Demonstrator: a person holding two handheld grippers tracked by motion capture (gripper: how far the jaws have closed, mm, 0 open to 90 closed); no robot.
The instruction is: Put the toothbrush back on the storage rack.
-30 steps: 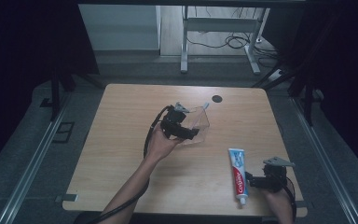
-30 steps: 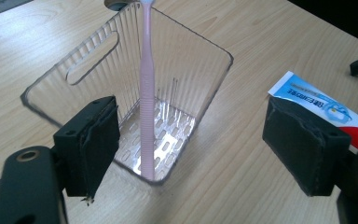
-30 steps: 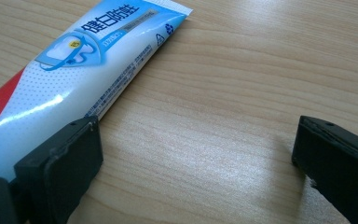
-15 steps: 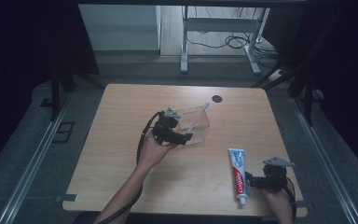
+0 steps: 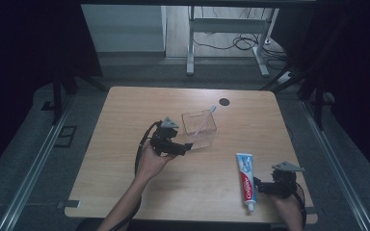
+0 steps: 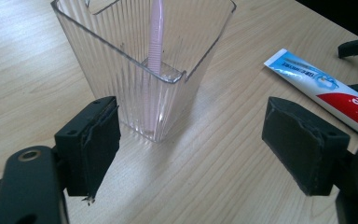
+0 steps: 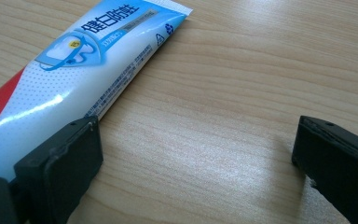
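A clear ribbed plastic cup (image 5: pixel 200 128) (image 6: pixel 144 60) stands upright near the table's middle, with a pink toothbrush (image 5: pixel 205 119) (image 6: pixel 156 35) leaning inside it. My left gripper (image 5: pixel 185 147) (image 6: pixel 193 154) sits just left of and in front of the cup, open, with the cup a little beyond its jaws. A toothpaste tube (image 5: pixel 246 180) (image 6: pixel 326 91) (image 7: pixel 74 79) lies flat near the front right. My right gripper (image 5: pixel 261 186) (image 7: pixel 196 163) rests open on the table just right of the tube, its left jaw against the tube's edge.
A wooden table (image 5: pixel 125 120) has a small black round spot (image 5: pixel 225 101) near its far edge. Metal desk legs and cables (image 5: pixel 231 43) stand on the floor beyond. Dark curtains close in both sides.
My left gripper has drawn back toward the front left, away from the cup, which now stands free with the toothbrush in it. The right gripper has stayed put.
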